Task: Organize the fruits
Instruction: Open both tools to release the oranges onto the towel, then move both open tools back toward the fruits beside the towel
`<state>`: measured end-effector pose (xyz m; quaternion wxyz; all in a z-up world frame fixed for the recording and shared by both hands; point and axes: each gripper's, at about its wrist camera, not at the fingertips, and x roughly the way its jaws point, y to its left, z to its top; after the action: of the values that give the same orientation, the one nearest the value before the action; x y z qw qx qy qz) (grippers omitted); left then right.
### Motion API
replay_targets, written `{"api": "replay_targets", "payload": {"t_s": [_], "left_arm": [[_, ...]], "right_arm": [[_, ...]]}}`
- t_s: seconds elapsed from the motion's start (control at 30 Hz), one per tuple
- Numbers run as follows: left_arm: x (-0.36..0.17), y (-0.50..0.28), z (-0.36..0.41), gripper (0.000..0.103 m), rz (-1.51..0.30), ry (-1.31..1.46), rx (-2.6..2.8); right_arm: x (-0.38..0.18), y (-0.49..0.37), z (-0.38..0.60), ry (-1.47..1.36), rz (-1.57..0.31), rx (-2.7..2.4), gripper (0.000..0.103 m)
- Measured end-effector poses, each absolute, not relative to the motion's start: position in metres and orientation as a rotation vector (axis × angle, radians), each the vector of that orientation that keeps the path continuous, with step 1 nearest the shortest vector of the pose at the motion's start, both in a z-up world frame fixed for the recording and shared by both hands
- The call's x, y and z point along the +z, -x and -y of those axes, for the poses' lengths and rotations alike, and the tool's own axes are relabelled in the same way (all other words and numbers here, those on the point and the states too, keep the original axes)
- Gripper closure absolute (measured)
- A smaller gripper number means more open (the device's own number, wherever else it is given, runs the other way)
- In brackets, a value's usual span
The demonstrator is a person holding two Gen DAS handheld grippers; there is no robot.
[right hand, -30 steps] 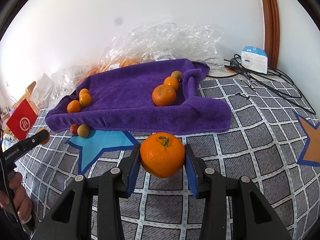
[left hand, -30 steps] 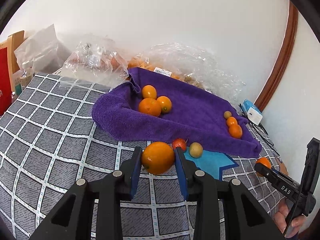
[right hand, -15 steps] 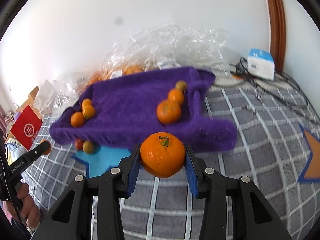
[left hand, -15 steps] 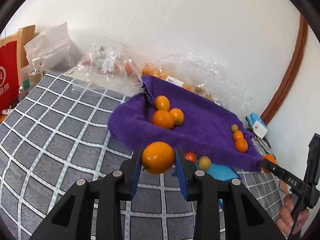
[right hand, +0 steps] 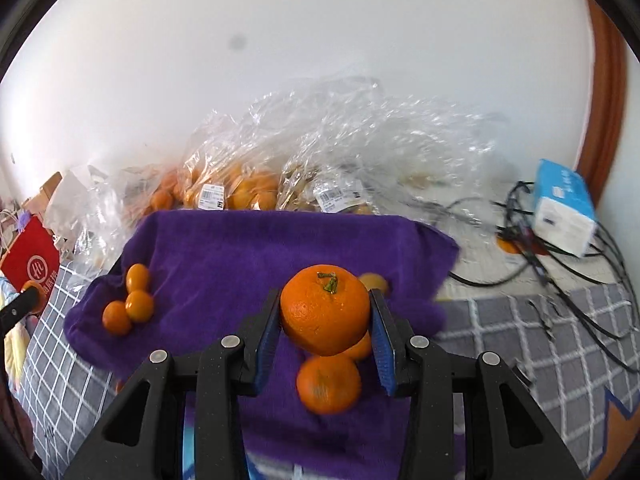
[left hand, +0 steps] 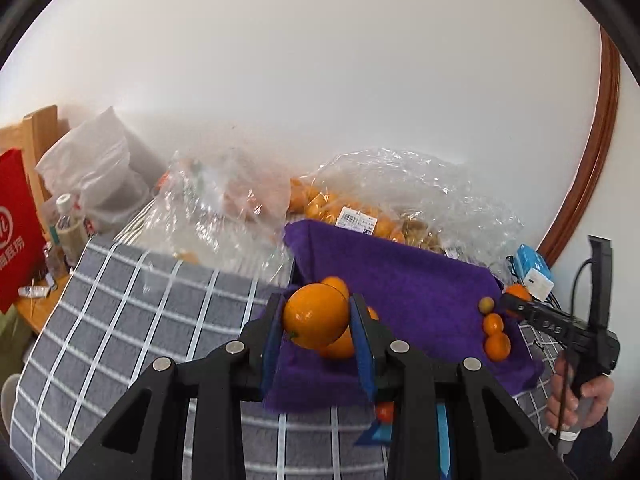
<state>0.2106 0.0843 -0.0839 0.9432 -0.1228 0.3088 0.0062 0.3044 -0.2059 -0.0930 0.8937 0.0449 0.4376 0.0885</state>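
Oranges are clamped in both claws: the left gripper point(left hand: 318, 330) pinches a smooth orange point(left hand: 316, 316), and the right gripper point(right hand: 325, 326) squeezes a stemmed mandarin point(right hand: 325, 314). Just under and past the right claw sit two loose ones point(right hand: 329, 388), kinda blurry, on the purple towel point(right hand: 248, 256). Farther out, behind the towel, are plastic bags point(right hand: 320, 160) of fruit.
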Motion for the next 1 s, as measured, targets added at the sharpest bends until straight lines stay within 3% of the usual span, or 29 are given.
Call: {"api": "replay_targets", "payload": {"t_s": [0.27, 0.77, 0.9, 1.0], "left_arm": [[-0.096, -0.242, -0.080, 0.072, -0.687, 0.255, -0.011], [-0.116, -0.284, -0.055, 0.072, -0.795, 0.245, -0.103], [-0.119, -0.303, -0.044, 0.072, -0.819, 0.234, -0.106], [-0.124, -0.321, -0.034, 0.072, -0.852, 0.228, -0.102]], "right_arm": [[-0.129, -0.339, 0.186, -0.078, -1.068, 0.223, 0.061], [-0.133, -0.341, 0.177, -0.009, -1.098, 0.221, 0.060], [-0.109, -0.324, 0.192, -0.022, -1.014, 0.218, 0.047], [-0.095, -0.308, 0.206, -0.025, -0.966, 0.219, 0.046]]}}
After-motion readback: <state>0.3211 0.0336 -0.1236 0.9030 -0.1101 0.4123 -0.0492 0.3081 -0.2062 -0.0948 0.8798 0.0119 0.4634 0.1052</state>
